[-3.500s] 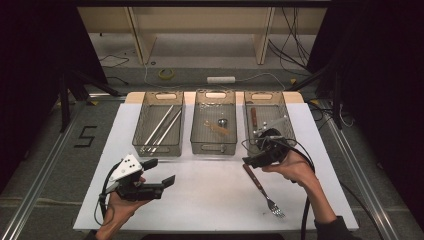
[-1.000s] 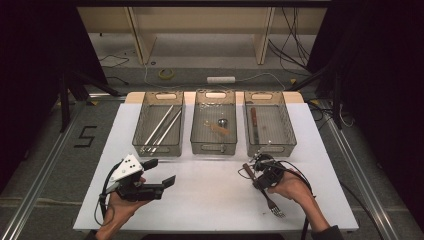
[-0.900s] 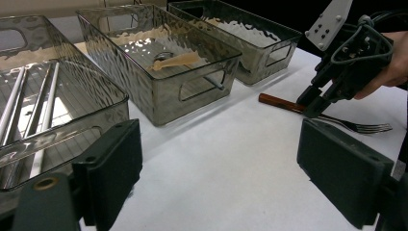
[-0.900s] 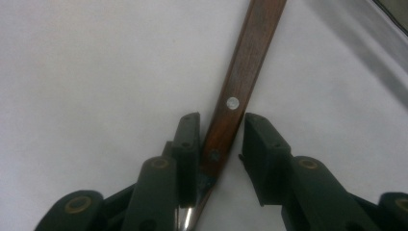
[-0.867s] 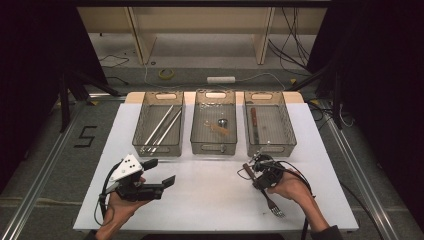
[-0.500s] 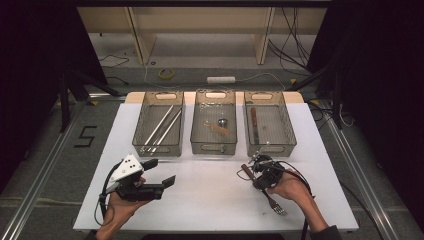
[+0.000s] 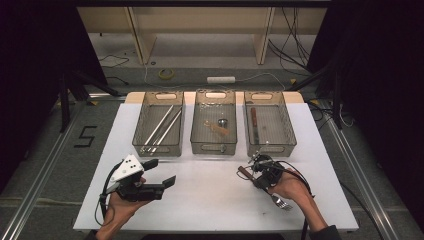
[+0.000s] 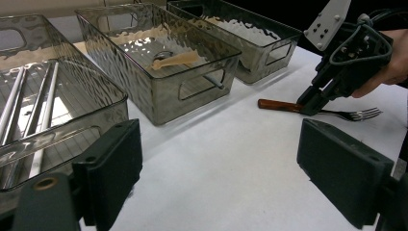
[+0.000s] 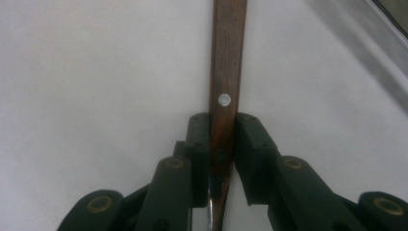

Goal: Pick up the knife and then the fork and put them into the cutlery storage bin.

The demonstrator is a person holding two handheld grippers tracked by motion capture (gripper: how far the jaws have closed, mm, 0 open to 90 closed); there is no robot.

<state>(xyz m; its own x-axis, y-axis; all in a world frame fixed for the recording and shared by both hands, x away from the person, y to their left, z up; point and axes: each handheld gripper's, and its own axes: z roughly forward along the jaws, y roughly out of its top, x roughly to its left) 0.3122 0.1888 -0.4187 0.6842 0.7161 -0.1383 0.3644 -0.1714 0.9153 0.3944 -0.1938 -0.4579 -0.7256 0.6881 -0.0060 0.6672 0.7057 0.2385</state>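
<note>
at the near left of the white table (image 7: pixel 210 200), my left gripper (image 7: pixel 161 172) hovers with its jaws spread wide, gripping nothing. to its right, near the right-hand clear bin (image 7: pixel 270 131), my right gripper (image 7: pixel 254 173) pinches the brown wooden handle of the metal fork (image 9: pixel 226 91), which lies flat. i'd squeeze squarely across the handle and lift level. seconds earlier, that gripper was up by the bin.

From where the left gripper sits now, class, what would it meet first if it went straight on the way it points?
Probably the fork lying on the table, with the right gripper closed on its wooden handle. The left gripper is open and aims across bare table toward them. Depth is hard to judge, so it could pass just short.
</note>
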